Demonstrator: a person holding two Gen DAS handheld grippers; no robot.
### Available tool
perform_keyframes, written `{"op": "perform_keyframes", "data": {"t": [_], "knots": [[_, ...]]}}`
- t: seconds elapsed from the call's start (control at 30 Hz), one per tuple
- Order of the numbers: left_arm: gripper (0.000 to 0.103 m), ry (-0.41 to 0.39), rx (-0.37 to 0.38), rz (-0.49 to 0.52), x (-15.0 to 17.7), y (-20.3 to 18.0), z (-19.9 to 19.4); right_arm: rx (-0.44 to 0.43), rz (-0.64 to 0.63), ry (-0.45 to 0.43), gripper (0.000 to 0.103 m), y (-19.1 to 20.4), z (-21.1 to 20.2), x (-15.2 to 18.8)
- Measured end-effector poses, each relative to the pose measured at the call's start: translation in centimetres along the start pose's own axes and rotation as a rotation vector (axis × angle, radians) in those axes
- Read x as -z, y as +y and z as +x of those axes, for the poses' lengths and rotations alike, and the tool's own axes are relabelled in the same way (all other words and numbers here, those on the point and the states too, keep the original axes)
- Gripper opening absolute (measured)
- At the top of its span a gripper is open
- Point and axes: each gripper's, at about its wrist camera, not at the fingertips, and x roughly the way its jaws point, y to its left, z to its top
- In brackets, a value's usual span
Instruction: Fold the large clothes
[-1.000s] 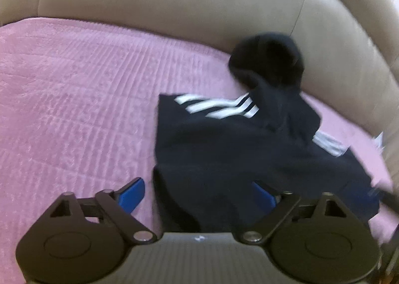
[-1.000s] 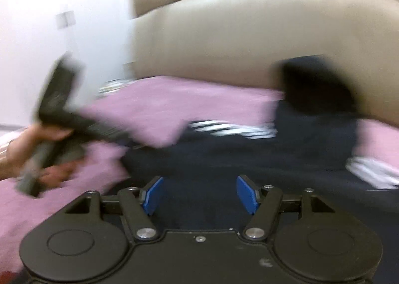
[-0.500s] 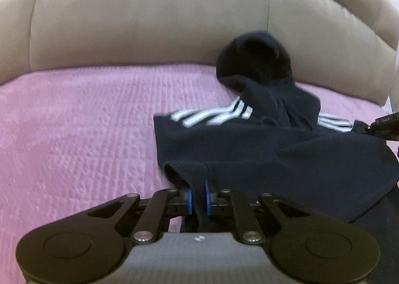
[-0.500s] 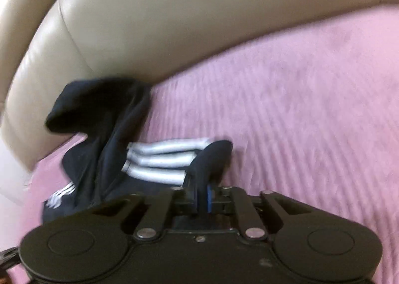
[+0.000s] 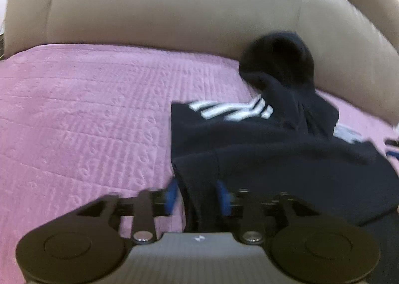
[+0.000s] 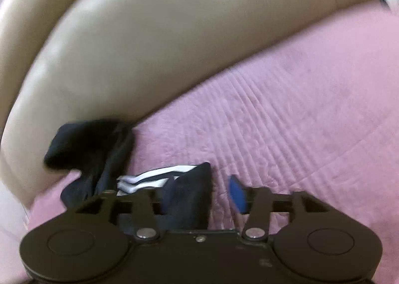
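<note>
A dark navy hoodie (image 5: 274, 159) with white stripes lies folded on a pink quilted bedspread (image 5: 87, 122), its hood against the beige headboard. My left gripper (image 5: 198, 195) is open, its blue pads apart, with the folded hem edge lying loose between them. In the right wrist view the hoodie (image 6: 184, 194) shows at lower left. My right gripper (image 6: 199, 196) is open; its right blue pad (image 6: 237, 193) stands clear of the cloth and the left pad is hidden by a fold.
A beige padded leather headboard (image 5: 174, 10) runs along the far edge of the bed, also in the right wrist view (image 6: 149, 35). Pink bedspread (image 6: 299, 109) stretches to the right of the hoodie.
Both grippers were shut on folds of the hoodie half a second ago. Both have now opened and released the cloth, which rests on the bed.
</note>
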Motion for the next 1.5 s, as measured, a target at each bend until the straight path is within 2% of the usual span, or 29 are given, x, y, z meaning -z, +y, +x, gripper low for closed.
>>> {"op": "perform_keyframes", "data": {"t": [0.03,0.1,0.17,0.27,0.33,0.37,0.4,0.47,0.53,0.57,0.6,0.67,0.7,0.73,0.77,0.8,0.83,0.87,1.0,1.07,1.17,1.3,1.37,1.43,1.5], "knots": [[0.071,-0.017,0.003,-0.002,-0.4,-0.2,-0.7,0.012,-0.085,-0.013,0.080,1.5,-1.5,0.3],[0.085,-0.065,0.016,0.024,-1.3,-1.3,-2.3,-0.013,-0.259,-0.007,0.080,5.1,-3.4,1.2],[0.085,-0.073,0.048,0.072,-2.3,-2.7,-2.9,-0.067,-0.407,0.039,0.082,8.7,-4.3,2.4],[0.085,0.019,0.148,0.112,-3.2,-5.1,-1.8,-0.099,-0.554,0.123,0.083,13.7,-3.4,4.8],[0.086,0.086,0.214,0.170,-2.5,-6.5,-0.2,-0.093,-0.615,0.215,0.083,16.1,-0.9,6.7],[0.085,0.092,0.190,0.206,-1.8,-7.1,0.7,-0.070,-0.651,0.259,0.083,16.9,0.4,8.0],[0.085,0.092,0.121,0.229,-0.9,-7.5,1.5,-0.017,-0.681,0.301,0.083,17.3,1.7,9.3],[0.083,0.150,0.027,0.218,0.8,-6.7,3.3,0.116,-0.691,0.405,0.084,16.6,3.8,12.0],[0.082,0.113,0.076,0.218,1.9,-5.0,3.1,0.076,-0.647,0.302,0.084,14.6,2.4,13.2],[0.082,0.116,0.078,0.253,2.3,-4.7,2.6,0.067,-0.632,0.288,0.084,13.8,1.3,13.5],[0.083,0.119,0.070,0.282,2.6,-4.5,2.3,0.064,-0.630,0.277,0.084,13.2,0.7,13.7],[0.089,0.128,0.021,0.316,3.1,-4.3,1.9,0.077,-0.639,0.277,0.084,12.8,0.0,14.0],[0.103,0.157,-0.020,0.287,3.2,-3.7,2.0,0.085,-0.642,0.288,0.084,12.9,-0.1,13.9],[0.103,0.195,-0.032,0.207,3.1,-2.4,2.3,0.098,-0.646,0.311,0.084,13.3,-0.1,13.5],[0.103,0.199,0.001,0.130,3.0,-1.2,1.9,0.119,-0.644,0.345,0.084,13.8,0.1,13.0],[0.097,0.188,0.018,0.093,2.7,-0.5,1.1,0.139,-0.630,0.378,0.083,14.5,0.3,12.4],[0.092,0.187,0.031,0.092,2.3,-0.3,0.3,0.141,-0.612,0.390,0.083,15.1,0.4,11.9],[0.091,0.179,0.051,0.112,1.8,-0.4,-0.4,0.113,-0.595,0.374,0.084,15.9,-0.1,11.2],[0.096,0.080,0.169,0.204,-1.9,-1.5,-3.4,-0.064,-0.560,0.268,0.084,19.6,-1.5,9.7],[0.100,0.036,0.239,0.218,-4.7,-2.2,-3.8,-0.105,-0.597,0.238,0.084,21.6,-0.5,10.2],[0.101,0.002,0.301,0.237,-9.3,-3.9,-2.6,-0.095,-0.627,0.259,0.084,23.8,2.8,11.6],[0.101,-0.032,0.311,0.327,-15.1,-6.6,0.6,-0.103,-0.582,0.303,0.084,25.4,6.1,14.0],[0.101,-0.046,0.323,0.352,-17.7,-7.8,3.3,-0.061,-0.571,0.322,0.086,26.2,7.7,15.7],[0.100,-0.057,0.329,0.391,-20.0,-9.5,5.5,0.004,-0.636,0.245,0.088,27.0,7.6,17.8],[0.100,-0.068,0.337,0.413,-21.7,-11.3,7.7,0.049,-0.647,0.188,0.090,27.5,7.1,19.4]]}}
